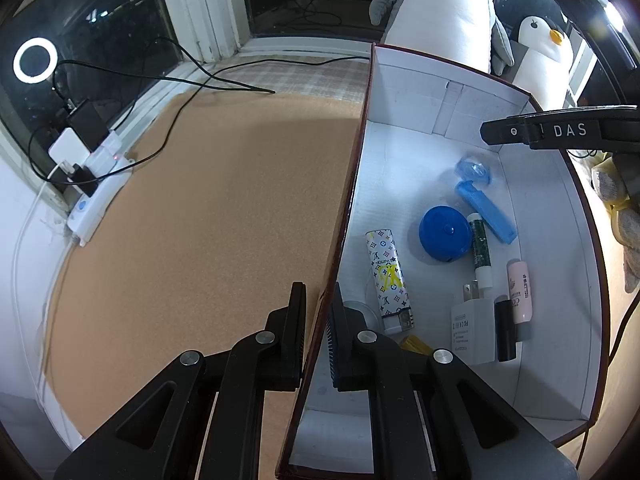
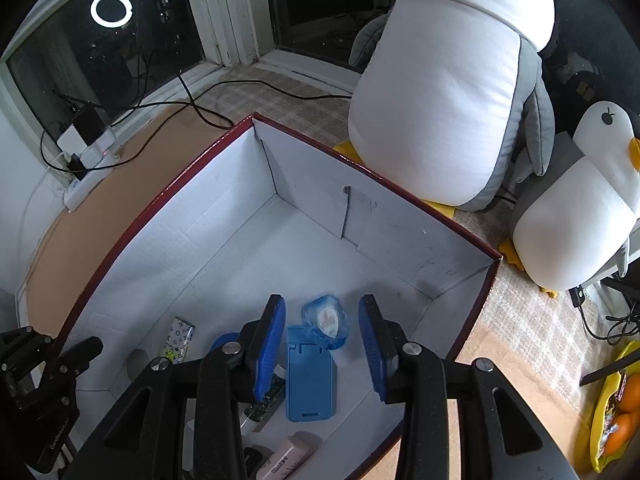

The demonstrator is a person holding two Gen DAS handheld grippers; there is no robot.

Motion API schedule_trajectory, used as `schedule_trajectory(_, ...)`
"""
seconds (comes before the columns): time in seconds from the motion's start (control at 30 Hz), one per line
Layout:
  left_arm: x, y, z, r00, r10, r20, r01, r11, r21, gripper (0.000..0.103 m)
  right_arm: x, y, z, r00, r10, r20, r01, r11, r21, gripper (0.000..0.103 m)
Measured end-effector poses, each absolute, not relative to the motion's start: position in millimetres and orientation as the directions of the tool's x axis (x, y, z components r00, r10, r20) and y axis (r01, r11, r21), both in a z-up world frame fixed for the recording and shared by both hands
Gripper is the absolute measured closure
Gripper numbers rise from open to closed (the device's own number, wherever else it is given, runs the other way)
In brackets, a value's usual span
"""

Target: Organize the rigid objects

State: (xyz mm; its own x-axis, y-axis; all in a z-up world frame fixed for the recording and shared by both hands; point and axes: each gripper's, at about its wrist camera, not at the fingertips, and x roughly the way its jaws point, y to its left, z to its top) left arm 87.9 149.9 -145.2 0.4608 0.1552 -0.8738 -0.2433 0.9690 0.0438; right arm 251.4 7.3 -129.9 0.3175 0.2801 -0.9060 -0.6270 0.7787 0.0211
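The left gripper (image 1: 318, 336), nearest the lens, is clamped on the box wall (image 1: 340, 248), one finger outside over the cork mat (image 1: 192, 220), the other inside. Right of it, on the box floor, lie a patterned lighter (image 1: 387, 276), a blue round case (image 1: 445, 233), a green tube (image 1: 481, 250), a white charger (image 1: 472, 330), a pink tube (image 1: 520, 294) and a blue clip (image 1: 486, 211), with a clear blue packet (image 1: 474, 170) beyond it. The right gripper (image 1: 560, 130) shows here only as a black bar above the box's far side.

From the right wrist, the left gripper (image 2: 48, 380) grips the wall at lower left, and the right gripper (image 2: 323, 340) hangs jaws apart, touching nothing, over the box interior. The clip (image 2: 310, 376) and packet (image 2: 325, 318) lie between its blue pads (image 2: 272, 344), lower down. The clip's long axis runs straight away from the camera, in line with the fingers, so the jaws would close across its narrow width. The right hand is much the nearer.

Only the left view shows the whole spread of items. Only the right view shows the packet's pale contents, two plush penguins (image 2: 448, 92) behind the box, and fruit (image 2: 628, 408) at far right.
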Motion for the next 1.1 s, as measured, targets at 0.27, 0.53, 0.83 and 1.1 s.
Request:
schedule_trajectory(0.27,87.7,149.2,-145.3,0.461,0.155,-0.874,-0.244,0.969,0.043,0.094,248.1,6.6,-131.1,0.307,0.273,-0.912,-0.634,0.773,0.018,0.054)
schedule_trajectory(0.53,87.4,149.4,-145.4,0.46,0.155,-0.874,-0.245,0.969,0.043,0.094,239.6,3.8,-128.1,0.309,0.271,-0.912,-0.64,0.768,0.011,0.046)
schedule_trajectory(0.83,82.8,150.2,-140.9,0.468,0.15,-0.871,-0.249,0.968,0.032,0.094,220.6,-2.7,-117.0,0.323,0.286,-0.902,-0.642,0.767,0.013,0.043)
schedule_trajectory(1.1,76.1,144.9,-130.6,0.493,0.138,-0.859,-0.238,0.971,0.02,0.087,186.5,-7.0,-93.4,0.36,0.319,-0.877,-0.651,0.759,0.009,0.043)
